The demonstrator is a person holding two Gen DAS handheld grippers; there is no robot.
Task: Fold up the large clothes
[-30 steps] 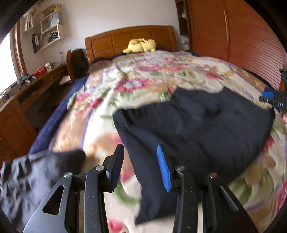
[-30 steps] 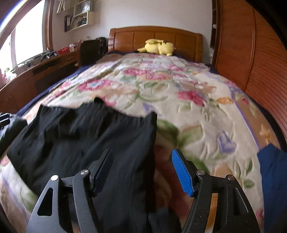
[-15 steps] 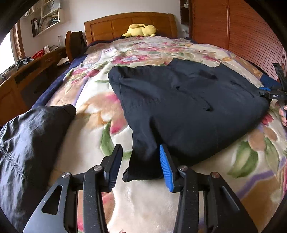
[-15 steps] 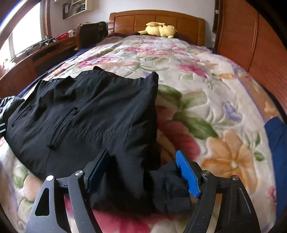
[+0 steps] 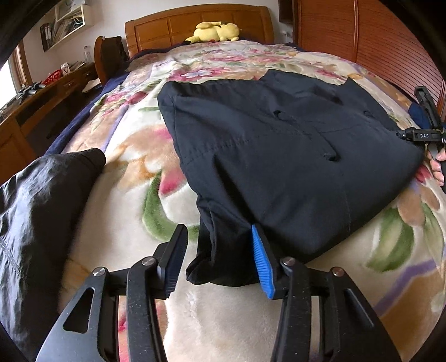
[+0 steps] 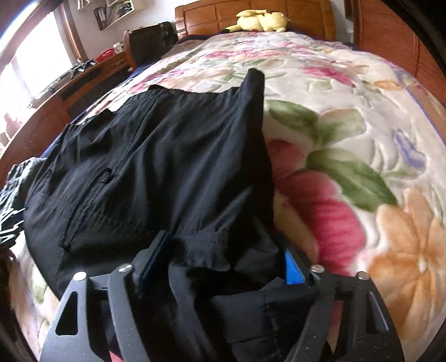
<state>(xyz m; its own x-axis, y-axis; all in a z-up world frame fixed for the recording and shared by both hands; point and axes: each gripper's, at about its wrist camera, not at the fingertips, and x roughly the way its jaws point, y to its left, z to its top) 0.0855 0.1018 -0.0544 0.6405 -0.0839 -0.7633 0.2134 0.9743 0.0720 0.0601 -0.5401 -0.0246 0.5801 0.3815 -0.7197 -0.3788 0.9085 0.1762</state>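
left wrist: low, close, facing headboard (image 5: 195, 22) | right wrist: likewise | shared: black garment (image 5: 278, 144)

Black tongs (image 5: 218, 257), blue ribbed pads (image 5: 262, 267), silver screws

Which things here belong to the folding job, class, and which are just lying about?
Job: black trousers, left gripper, right gripper.

Lying about: yellow plush toy, dark jacket, red basket, floral blanket underneath.
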